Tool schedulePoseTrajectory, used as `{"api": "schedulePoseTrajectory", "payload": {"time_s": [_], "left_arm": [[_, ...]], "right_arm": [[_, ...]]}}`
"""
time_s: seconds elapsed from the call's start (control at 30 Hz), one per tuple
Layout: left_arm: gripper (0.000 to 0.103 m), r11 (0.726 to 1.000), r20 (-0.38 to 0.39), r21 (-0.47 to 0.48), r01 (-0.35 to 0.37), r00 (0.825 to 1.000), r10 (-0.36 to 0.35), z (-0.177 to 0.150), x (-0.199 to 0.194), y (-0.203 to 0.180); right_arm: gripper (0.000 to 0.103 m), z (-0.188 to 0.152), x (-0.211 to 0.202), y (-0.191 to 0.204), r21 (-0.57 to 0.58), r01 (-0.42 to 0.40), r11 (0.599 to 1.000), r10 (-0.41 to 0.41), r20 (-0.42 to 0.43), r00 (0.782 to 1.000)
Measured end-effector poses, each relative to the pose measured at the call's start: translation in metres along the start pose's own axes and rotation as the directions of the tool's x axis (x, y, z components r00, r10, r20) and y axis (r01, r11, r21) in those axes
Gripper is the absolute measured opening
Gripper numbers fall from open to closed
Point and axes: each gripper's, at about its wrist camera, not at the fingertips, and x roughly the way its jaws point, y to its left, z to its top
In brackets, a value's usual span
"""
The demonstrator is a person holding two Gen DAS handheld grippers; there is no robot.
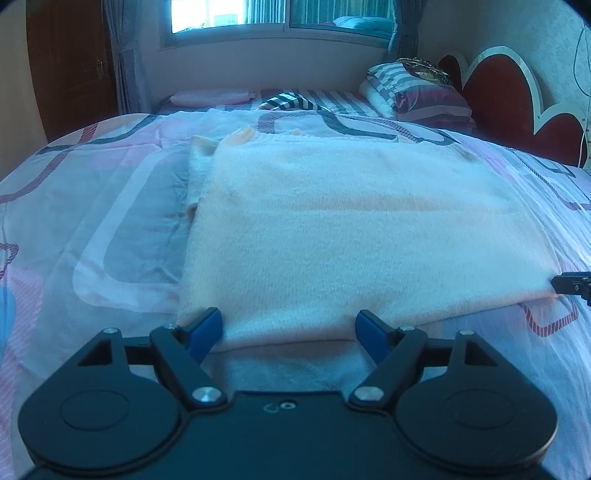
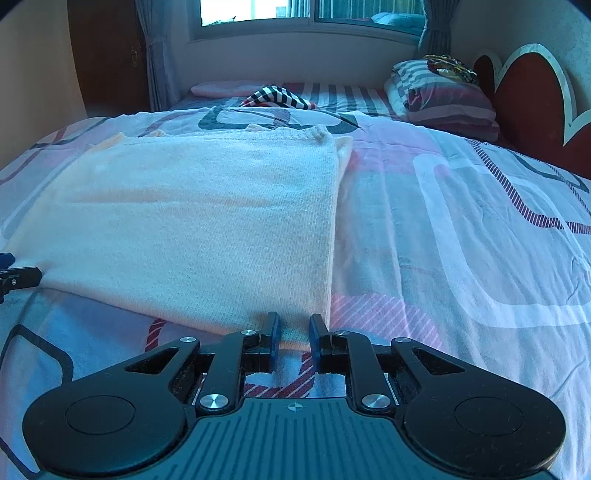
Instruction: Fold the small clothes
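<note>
A pale peach knit garment (image 1: 351, 229) lies flat on the bed, its sides folded in to a rectangle; it also shows in the right wrist view (image 2: 207, 221). My left gripper (image 1: 290, 325) is wide open at the garment's near left corner, blue fingertips (image 1: 207, 326) resting at its near edge. My right gripper (image 2: 293, 330) is narrowly open at the near right corner, with the hem between its fingertips. Each gripper's tip shows at the edge of the other view: the right gripper (image 1: 570, 284) and the left gripper (image 2: 18, 275).
The bed carries a pink and white patterned sheet (image 2: 461, 229). Striped pillows (image 1: 417, 92) and a red headboard (image 1: 509, 99) are at the far right. A striped cloth (image 2: 277, 98) lies far back, under the window (image 1: 280, 18).
</note>
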Motion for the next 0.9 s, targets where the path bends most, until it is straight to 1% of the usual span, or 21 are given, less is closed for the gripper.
{"api": "schedulePoseTrajectory", "payload": {"time_s": [0.07,0.1,0.13,0.17,0.2,0.23,0.3,0.33,0.43,0.5,0.6,0.63,0.67,0.7,0.77,0.83,0.9], "left_arm": [[0.078,0.999,0.002,-0.044,0.001,1.000,-0.001,-0.001,-0.006,0.008],[0.078,0.997,0.002,-0.081,-0.016,1.000,0.017,-0.003,-0.011,0.014],[0.079,0.992,-0.004,-0.113,-0.050,0.999,0.050,-0.004,-0.017,0.019],[0.078,0.985,-0.005,-0.156,-0.074,0.997,0.074,-0.007,-0.023,0.026],[0.078,0.974,0.009,-0.220,-0.050,0.999,0.053,-0.012,-0.029,0.035],[0.076,0.956,0.024,-0.293,-0.004,1.000,0.012,-0.017,-0.034,0.043],[0.073,0.904,0.050,-0.418,0.086,0.996,-0.071,-0.026,-0.038,0.052],[0.066,0.884,0.059,-0.456,0.104,0.995,-0.087,-0.030,-0.038,0.052],[0.061,0.837,0.082,-0.531,0.133,0.991,-0.106,-0.034,-0.036,0.046],[0.061,0.810,0.089,-0.568,0.147,0.989,-0.117,-0.033,-0.032,0.045],[0.059,0.742,0.114,-0.646,0.181,0.983,-0.140,-0.033,-0.024,0.050],[0.058,0.713,0.134,-0.670,0.206,0.979,-0.157,-0.034,-0.020,0.053],[0.051,0.698,0.144,-0.679,0.227,0.974,-0.176,-0.034,-0.016,0.055],[0.049,0.697,0.137,-0.681,0.224,0.974,-0.180,-0.032,-0.012,0.054],[0.048,0.697,0.143,-0.683,0.220,0.975,-0.167,-0.032,-0.008,0.053],[0.050,0.688,0.155,-0.692,0.219,0.976,-0.154,-0.030,-0.004,0.052],[0.050,0.674,0.170,-0.706,0.219,0.975,-0.140,-0.029,0.001,0.052]], "right_arm": [[0.016,0.002,0.000,0.000,-0.004,0.005,1.000,-0.005,-0.012,1.000],[0.016,0.005,-0.004,0.000,0.009,0.011,1.000,-0.010,-0.016,1.000],[0.016,0.006,-0.011,-0.001,0.020,0.006,1.000,-0.006,0.004,1.000],[0.016,0.004,-0.024,-0.001,0.026,-0.017,1.000,0.015,0.052,0.999],[0.016,0.002,-0.032,-0.001,0.030,-0.036,0.999,0.033,0.077,0.996],[0.016,0.001,-0.038,0.000,0.042,-0.060,0.997,0.056,0.092,0.994],[0.016,0.000,-0.047,0.003,0.071,-0.123,0.990,0.114,0.121,0.986],[0.016,0.000,-0.049,0.004,0.082,-0.144,0.986,0.133,0.132,0.982],[0.016,0.004,-0.052,0.018,0.088,-0.177,0.980,0.163,0.146,0.976],[0.016,0.007,-0.051,0.027,0.079,-0.193,0.978,0.180,0.142,0.973],[0.016,0.010,-0.048,0.038,0.070,-0.210,0.975,0.199,0.142,0.970],[0.016,0.010,-0.046,0.040,0.071,-0.215,0.974,0.204,0.143,0.969],[0.016,0.012,-0.044,0.042,0.074,-0.221,0.972,0.209,0.143,0.967],[0.016,0.013,-0.042,0.043,0.079,-0.225,0.971,0.212,0.144,0.967],[0.016,0.017,-0.037,0.043,0.095,-0.237,0.967,0.222,0.146,0.964],[0.016,0.021,-0.032,0.044,0.112,-0.252,0.961,0.235,0.146,0.961],[0.016,0.026,-0.025,0.045,0.127,-0.259,0.957,0.240,0.150,0.959]]}}
